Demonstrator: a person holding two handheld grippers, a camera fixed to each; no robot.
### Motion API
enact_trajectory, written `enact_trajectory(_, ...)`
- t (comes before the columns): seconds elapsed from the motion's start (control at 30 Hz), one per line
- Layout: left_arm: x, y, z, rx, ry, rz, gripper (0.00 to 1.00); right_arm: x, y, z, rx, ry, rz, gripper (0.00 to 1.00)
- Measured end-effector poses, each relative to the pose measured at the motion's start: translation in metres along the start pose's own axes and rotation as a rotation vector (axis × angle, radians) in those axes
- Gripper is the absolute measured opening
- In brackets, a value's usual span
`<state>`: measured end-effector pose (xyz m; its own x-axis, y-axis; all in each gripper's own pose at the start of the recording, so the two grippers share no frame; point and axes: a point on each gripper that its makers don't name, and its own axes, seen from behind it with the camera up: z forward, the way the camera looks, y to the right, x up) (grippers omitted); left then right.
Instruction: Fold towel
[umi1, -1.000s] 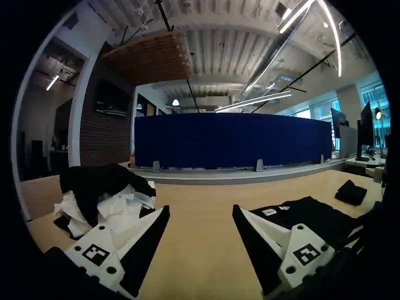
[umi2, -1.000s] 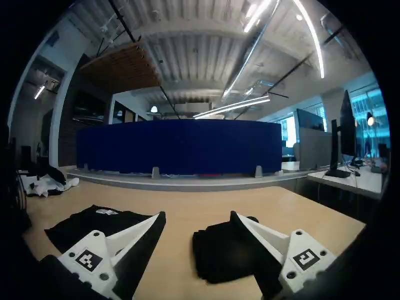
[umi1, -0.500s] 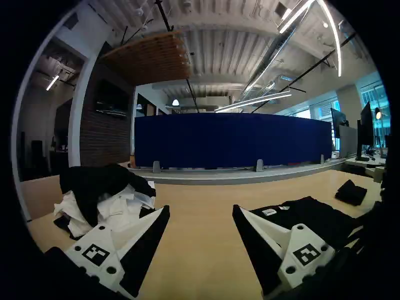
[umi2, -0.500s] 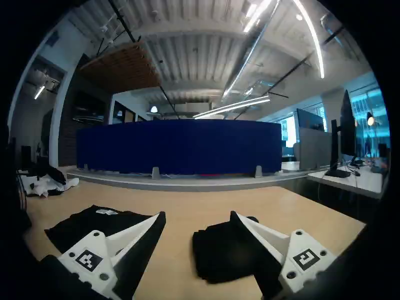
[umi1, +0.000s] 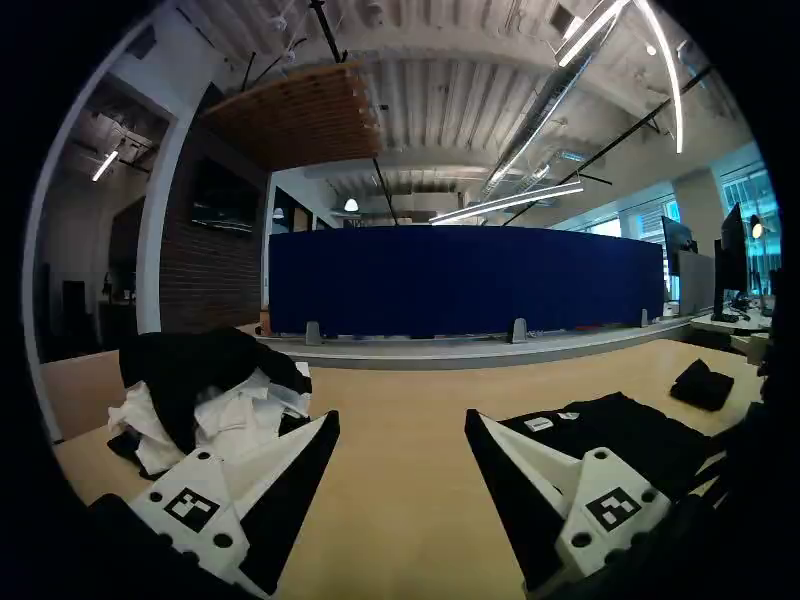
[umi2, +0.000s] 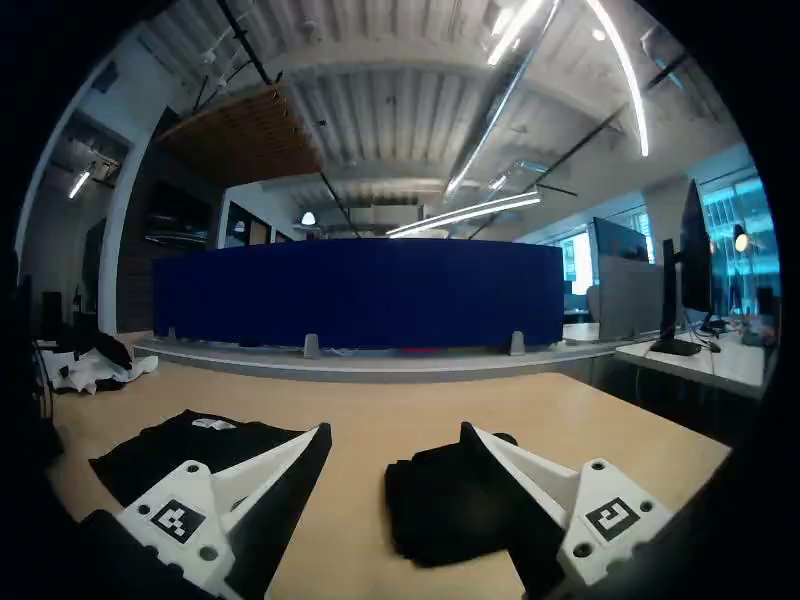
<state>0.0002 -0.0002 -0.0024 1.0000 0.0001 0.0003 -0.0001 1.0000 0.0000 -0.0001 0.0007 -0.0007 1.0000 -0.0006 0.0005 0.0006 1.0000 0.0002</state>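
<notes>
The left claw (umi1: 401, 418) and right claw (umi2: 395, 430) both gape, empty, over the table (umi1: 400, 510). The flat black towel (umi1: 625, 430) lies between them, ahead-right of the left claw and ahead-left of the right, about equally near each. I can't judge its long axis. A folded stack (umi2: 440, 500) sits just before the right claw.

Left gripper (umi1: 400, 440), right gripper (umi2: 395, 450) agape, empty.
</notes>
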Motion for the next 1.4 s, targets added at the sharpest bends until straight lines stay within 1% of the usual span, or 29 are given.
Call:
enact_trajectory(0.57,0.001,0.000,0.003,0.004,0.003,0.004,0.93,-0.001,0.003,0.002,-0.016,-0.001,-0.001,0.99)
enact_trajectory(0.67,0.008,0.000,0.005,0.004,0.013,0.014,0.93,0.007,0.003,0.003,-0.015,0.004,0.004,1.00)
enact_trajectory(0.8,0.027,-0.002,0.008,0.008,0.030,0.006,0.93,0.029,0.001,0.003,-0.011,0.030,0.002,1.00)
enact_trajectory(0.97,0.062,-0.001,0.009,-0.003,0.033,-0.007,0.93,0.062,-0.003,0.001,-0.006,0.029,0.005,1.00)
enact_trajectory(1.17,0.110,0.000,0.003,-0.020,0.024,0.007,0.93,0.110,-0.006,-0.003,-0.007,0.018,-0.015,1.00)
enact_trajectory(1.27,0.131,0.001,0.000,-0.027,0.009,0.007,0.93,0.131,-0.008,-0.005,-0.002,0.006,-0.022,1.00)
enact_trajectory(1.4,0.157,-0.004,-0.002,-0.027,-0.004,0.004,0.93,0.160,-0.013,-0.007,0.004,-0.002,-0.017,1.00)
